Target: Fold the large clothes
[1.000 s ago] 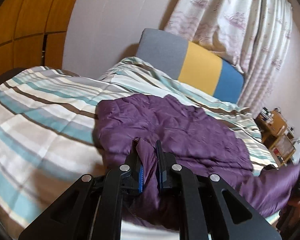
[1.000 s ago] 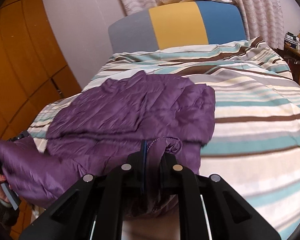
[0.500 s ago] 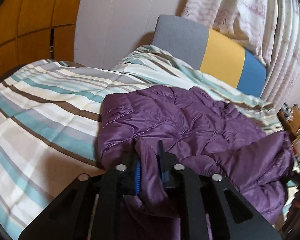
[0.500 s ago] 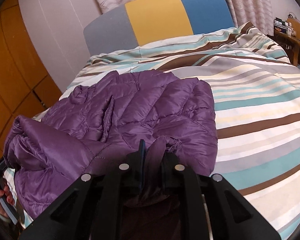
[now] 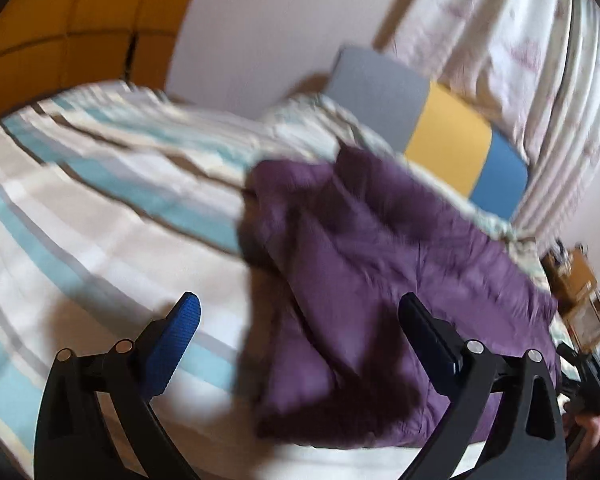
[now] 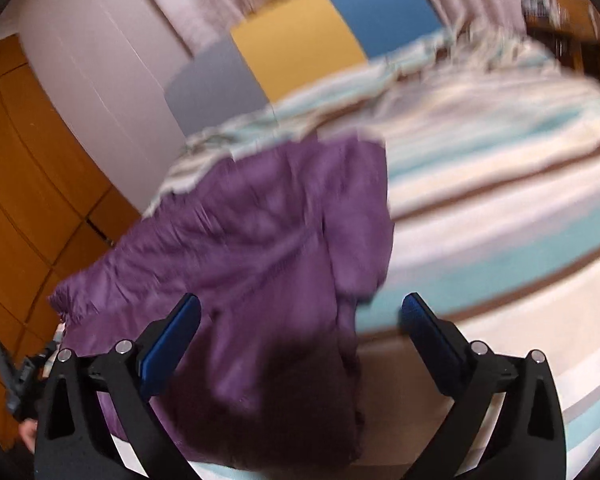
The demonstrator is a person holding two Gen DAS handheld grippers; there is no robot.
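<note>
The purple jacket [image 5: 380, 264] lay folded over on the striped quilt [image 5: 100, 216] of the bed, near the edge closest to the cameras, with its near end hanging a little over that edge. Both views were blurred, so the stitching and seams could not be made out.

The left gripper [image 5: 298, 308] was spread wide, its blue-padded fingers [image 5: 180, 332] well apart and grasping nothing; the left finger stood over bare quilt and the right one over the jacket's cloth. The right gripper [image 6: 300, 312] was likewise released, fingers [image 6: 176, 332] far apart and empty (the jacket filled most of the gap between them in that view, but neither pad touched it as far as could be told).

Beyond the jacket, at the head of the bed, stood a headboard [image 6: 300, 44] in grey, yellow and blue panels, with a pale patterned curtain [image 5: 520, 52] behind it. A wooden wardrobe [image 6: 32, 168] lined the left wall.
</note>
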